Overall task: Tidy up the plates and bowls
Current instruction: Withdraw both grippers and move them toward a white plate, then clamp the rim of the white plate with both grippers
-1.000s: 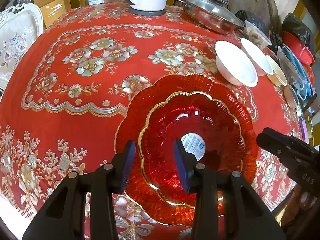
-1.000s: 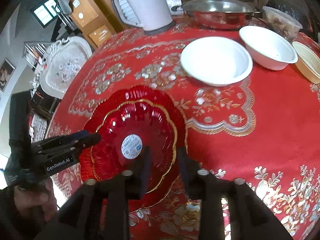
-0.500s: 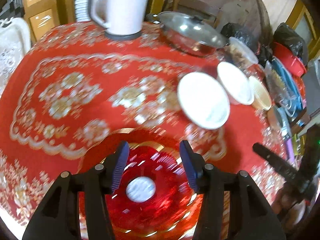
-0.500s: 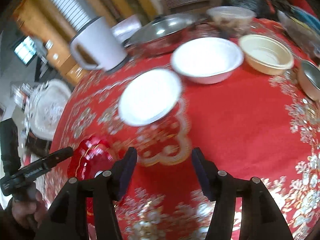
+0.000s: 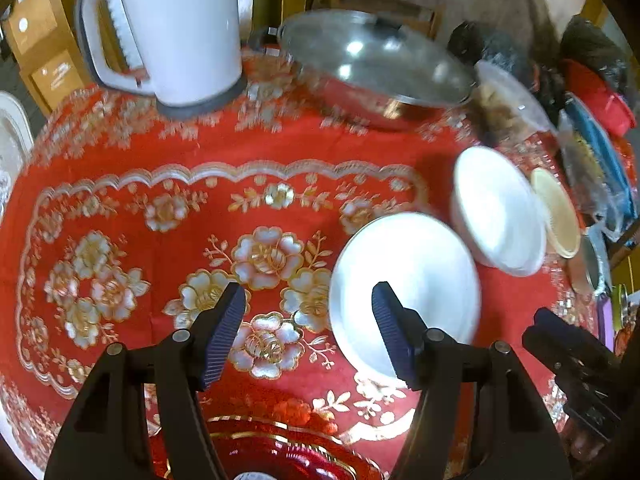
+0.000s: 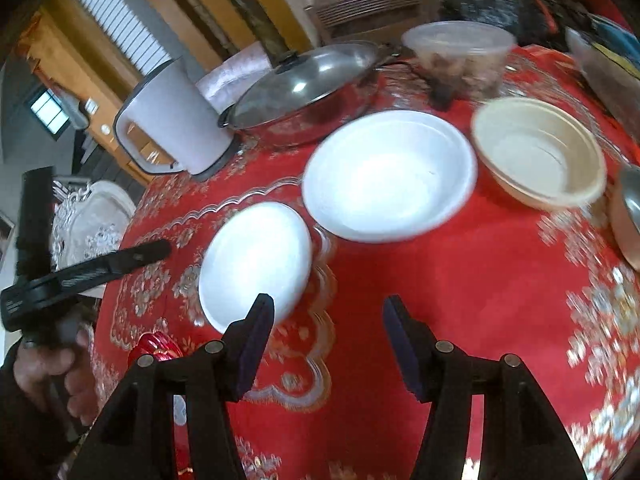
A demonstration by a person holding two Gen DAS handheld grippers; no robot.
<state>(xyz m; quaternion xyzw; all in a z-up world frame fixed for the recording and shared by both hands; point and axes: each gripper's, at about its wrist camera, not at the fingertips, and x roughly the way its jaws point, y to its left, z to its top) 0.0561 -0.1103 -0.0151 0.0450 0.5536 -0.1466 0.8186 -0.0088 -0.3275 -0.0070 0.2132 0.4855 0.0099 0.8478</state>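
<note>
A white plate [image 5: 416, 276] lies on the red tablecloth, also in the right wrist view [image 6: 256, 260]. A white bowl [image 5: 498, 216] [image 6: 390, 176] sits beyond it, then a cream bowl [image 5: 556, 214] [image 6: 540, 160]. The stacked red glass plates [image 5: 276, 456] lie under my left gripper; only their edge [image 6: 158, 346] shows in the right view. My left gripper [image 5: 308, 334] is open and empty, its right finger over the white plate's near edge. My right gripper [image 6: 328, 344] is open and empty, just right of that plate.
A white kettle [image 5: 176, 32] and a lidded steel pan [image 5: 376, 64] stand at the back. A clear lidded food tub [image 6: 460, 54] is behind the bowls. A steel bowl [image 6: 630, 216] sits at the right edge. Clutter and bags [image 5: 592, 92] crowd the far right.
Both grippers left the red plates, opened wider and moved forward and right toward the white plate and bowls. The red plates stay stacked on the cloth.
</note>
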